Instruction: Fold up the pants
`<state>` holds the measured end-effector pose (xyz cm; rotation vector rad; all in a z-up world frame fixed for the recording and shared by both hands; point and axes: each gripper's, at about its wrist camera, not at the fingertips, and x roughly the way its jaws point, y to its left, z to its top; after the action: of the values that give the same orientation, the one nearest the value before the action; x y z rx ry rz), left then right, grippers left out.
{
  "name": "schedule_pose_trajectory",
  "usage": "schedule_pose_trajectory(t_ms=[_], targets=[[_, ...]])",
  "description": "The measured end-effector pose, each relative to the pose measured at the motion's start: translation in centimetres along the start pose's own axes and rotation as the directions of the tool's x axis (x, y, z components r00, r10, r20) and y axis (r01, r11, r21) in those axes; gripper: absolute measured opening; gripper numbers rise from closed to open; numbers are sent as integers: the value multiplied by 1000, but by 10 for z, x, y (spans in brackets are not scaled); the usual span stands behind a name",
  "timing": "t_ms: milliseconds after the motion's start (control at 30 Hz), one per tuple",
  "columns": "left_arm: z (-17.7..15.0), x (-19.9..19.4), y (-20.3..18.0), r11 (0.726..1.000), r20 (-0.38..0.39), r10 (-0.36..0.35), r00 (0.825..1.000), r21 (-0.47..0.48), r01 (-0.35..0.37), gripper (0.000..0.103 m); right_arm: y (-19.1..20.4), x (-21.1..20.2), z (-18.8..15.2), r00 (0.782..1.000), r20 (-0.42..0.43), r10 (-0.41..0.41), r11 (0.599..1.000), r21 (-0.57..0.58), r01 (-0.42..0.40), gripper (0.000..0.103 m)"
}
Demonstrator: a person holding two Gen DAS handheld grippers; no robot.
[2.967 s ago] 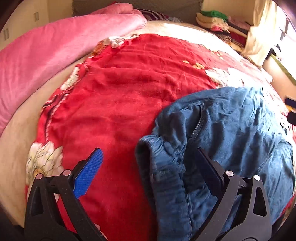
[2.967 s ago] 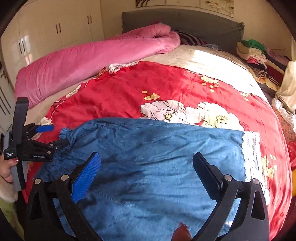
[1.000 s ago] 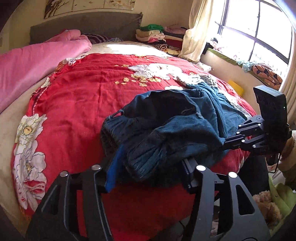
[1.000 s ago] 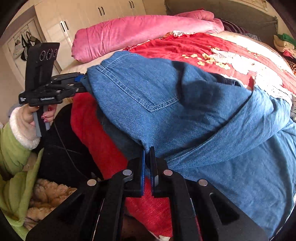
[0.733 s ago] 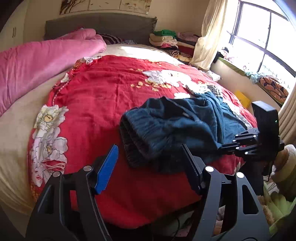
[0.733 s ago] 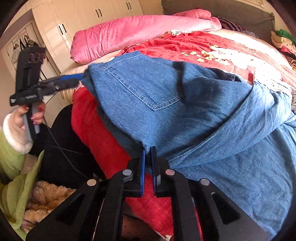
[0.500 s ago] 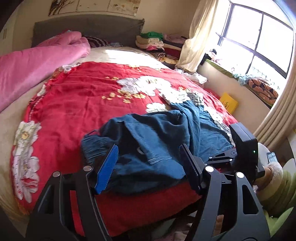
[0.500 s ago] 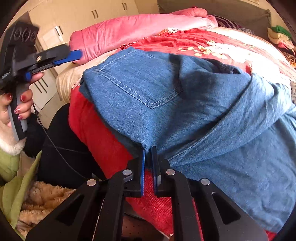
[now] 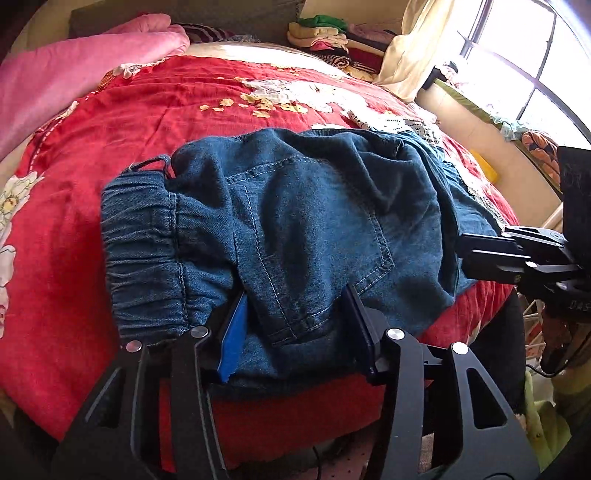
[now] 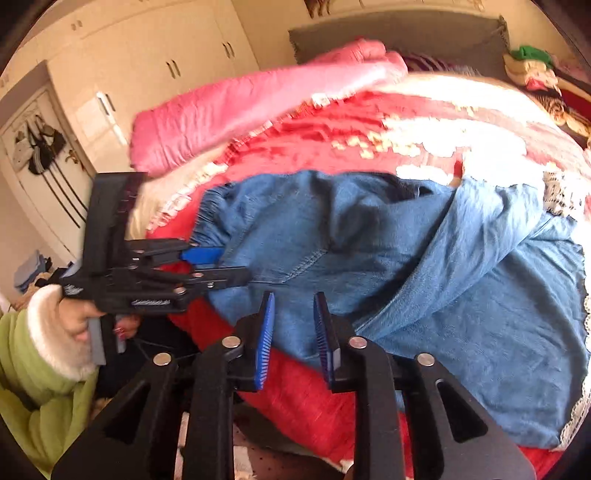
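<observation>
Blue denim pants (image 9: 314, 221) lie bunched on the red flowered bedspread (image 9: 129, 129), close to the bed's near edge, elastic waistband to the left. My left gripper (image 9: 295, 325) straddles their near edge, its jaws closing, with a fold of denim and a pocket seam between the pads. In the right wrist view, the left gripper (image 10: 221, 264) reaches in from the left at the pants (image 10: 406, 258). My right gripper (image 10: 295, 332) has its jaws opening, blue pads apart, nothing pinched; denim lies just beyond the tips. The right gripper (image 9: 461, 254) also shows at the pants' right end.
A pink quilt (image 9: 74, 66) lies along the bed's far left. Folded clothes (image 9: 325, 33) are stacked by the grey headboard. A window (image 9: 535, 55) is at the right, white wardrobes (image 10: 147, 55) at the left. A hand (image 10: 81, 325) in a green sleeve holds the left gripper.
My right gripper, shut on the denim before, has parted its jaws and let go. My left gripper has moved in onto the pants' near edge. The pants have settled on the bed.
</observation>
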<state>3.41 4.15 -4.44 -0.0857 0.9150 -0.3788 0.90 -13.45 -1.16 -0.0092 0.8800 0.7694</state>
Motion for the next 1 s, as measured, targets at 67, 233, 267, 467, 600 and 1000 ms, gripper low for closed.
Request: schedule_pose_trajectory(t_ms=[67,233,267,467,600,1000], targets=[[-1,2,-2,1000,5,8,1000,12,-8,42,-9,22,-2,997,-73,-30,999,25,32,23],[0,-3,-1,1000,33,-10,999,7,10,42,-25,38,-4,994,-107,-3,995,102,14,23],[1,-8,-1,1000,47,-24,999,-4,25,45,-27,31,0,995,-103,18,994,112,-7,24],[24,-65,-20,997,208,-73,975,36,67,61,-60,-40,35,997,72,-21,990,142,11,38],[47,-61,-41,990,202,-130,971,71,118,64,-87,-46,75,985,86,-151,978,155,137,48],[65,40,-112,952,-7,-289,957,102,288,59,-152,42,149,947,-98,-306,945,88,314,60]])
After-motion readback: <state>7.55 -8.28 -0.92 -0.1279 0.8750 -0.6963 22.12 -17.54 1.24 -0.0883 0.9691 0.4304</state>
